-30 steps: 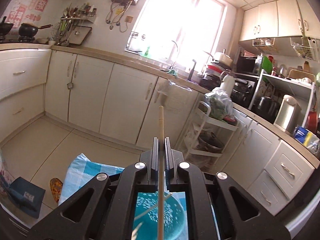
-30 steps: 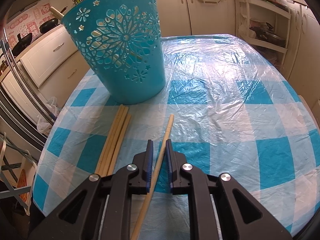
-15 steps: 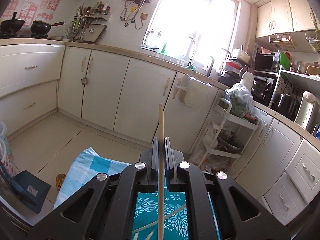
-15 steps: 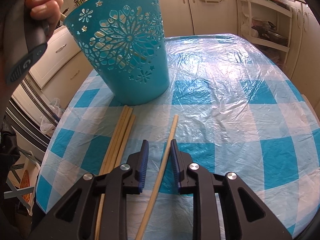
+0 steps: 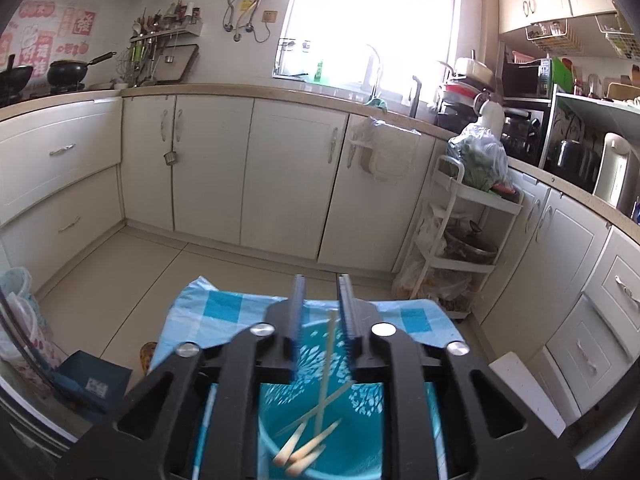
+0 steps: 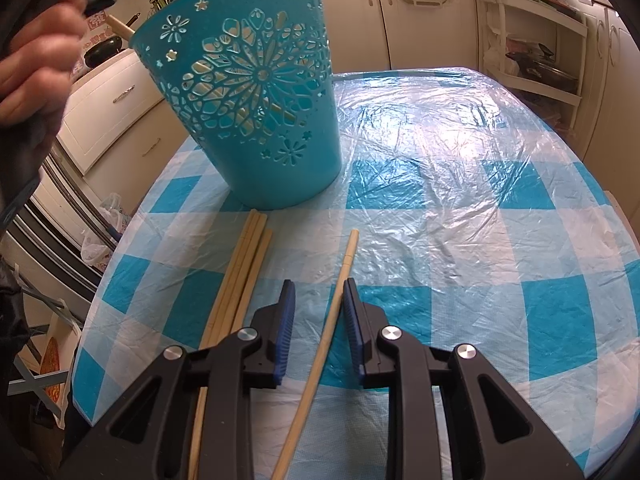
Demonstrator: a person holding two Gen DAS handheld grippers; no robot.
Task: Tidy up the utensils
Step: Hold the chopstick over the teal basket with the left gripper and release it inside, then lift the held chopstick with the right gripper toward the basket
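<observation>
A: Status on the utensil sort?

B: Left gripper point(image 5: 322, 312) sits over the teal basket point(image 6: 248, 92), jaws just opened, nothing pinched. The chopstick it carried point(image 5: 326, 364) is dropping into the basket, lower centre of the left wrist view, with several others crossed in there.

A: Right side?

B: Right gripper point(image 6: 318, 312) jaws parted and straddling a single chopstick point(image 6: 332, 320) lying on the checked tablecloth point(image 6: 480, 220), bottom centre of the frame. Pads not touching it. Not grabbed yet.

A: Remaining?

B: That one plus a bundle of chopsticks point(image 6: 240, 276) just left of it, tips nearly at the basket's base. So I'd call it partway.

A: Obstructions?

B: The person's hand point(image 6: 36, 68) is at the upper left beside the basket rim. Bundle is close to the right gripper's left finger; could get nudged. Rest of the cloth is bare.
</observation>
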